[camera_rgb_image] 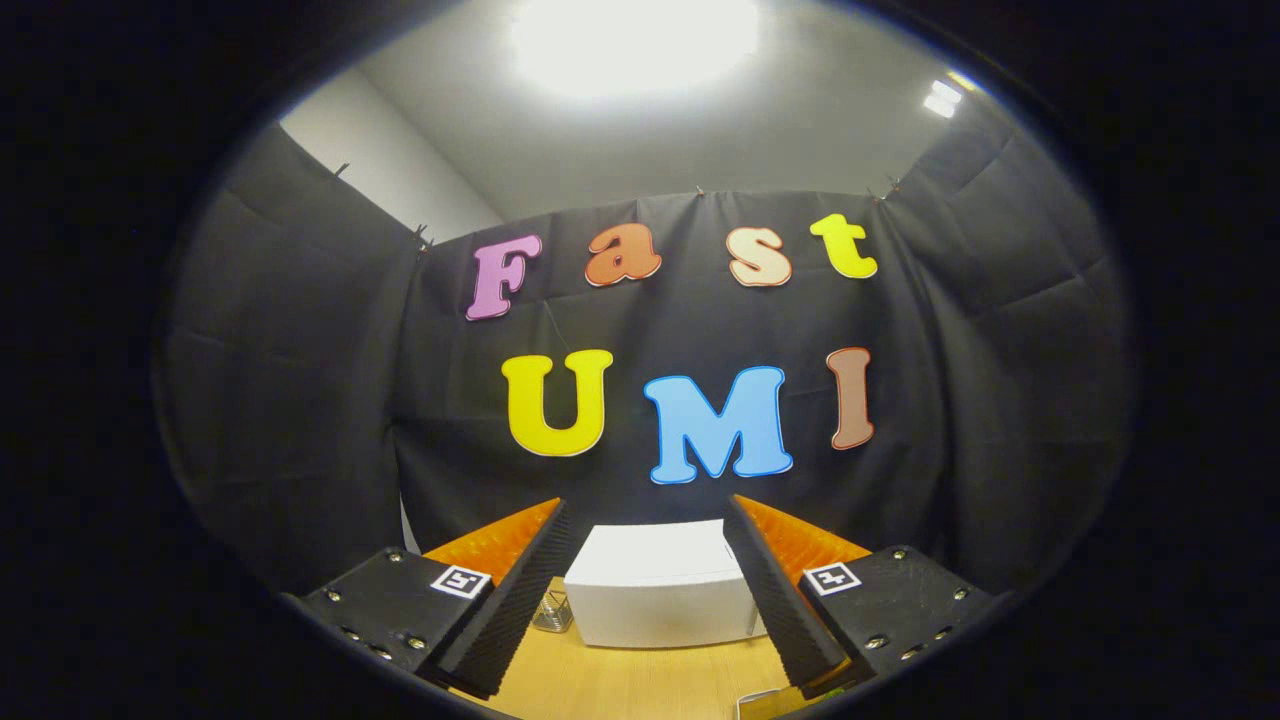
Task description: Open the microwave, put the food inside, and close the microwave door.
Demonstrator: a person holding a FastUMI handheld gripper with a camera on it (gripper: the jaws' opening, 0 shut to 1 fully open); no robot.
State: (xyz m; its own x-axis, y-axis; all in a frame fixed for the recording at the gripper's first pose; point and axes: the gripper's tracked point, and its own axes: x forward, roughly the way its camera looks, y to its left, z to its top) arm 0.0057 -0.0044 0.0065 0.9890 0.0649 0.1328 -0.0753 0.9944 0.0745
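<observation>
A: Hand-held gripper (pixel 645 560) status?
B: Fingers spread apart, gripping nothing.
A: Microwave (pixel 660 585) position?
B: White box on wooden counter (pixel 630 685), beyond the fingers, framed between them. Door not visible.

- A ceiling light (pixel 635 40) overhead burns out to pure white glare; a smaller lamp (pixel 942 98) glints off to its right
- Light falls from above, leaving the white microwave (pixel 655 585) top bright and the wooden table (pixel 630 680) evenly lit
- The black cloth wall (pixel 300 400) stays dim, its folds faint
- Fisheye bending curves straight lines toward the rim, where the picture darkens
- The open gripper (pixel 645 590) fingers appear sharp
</observation>
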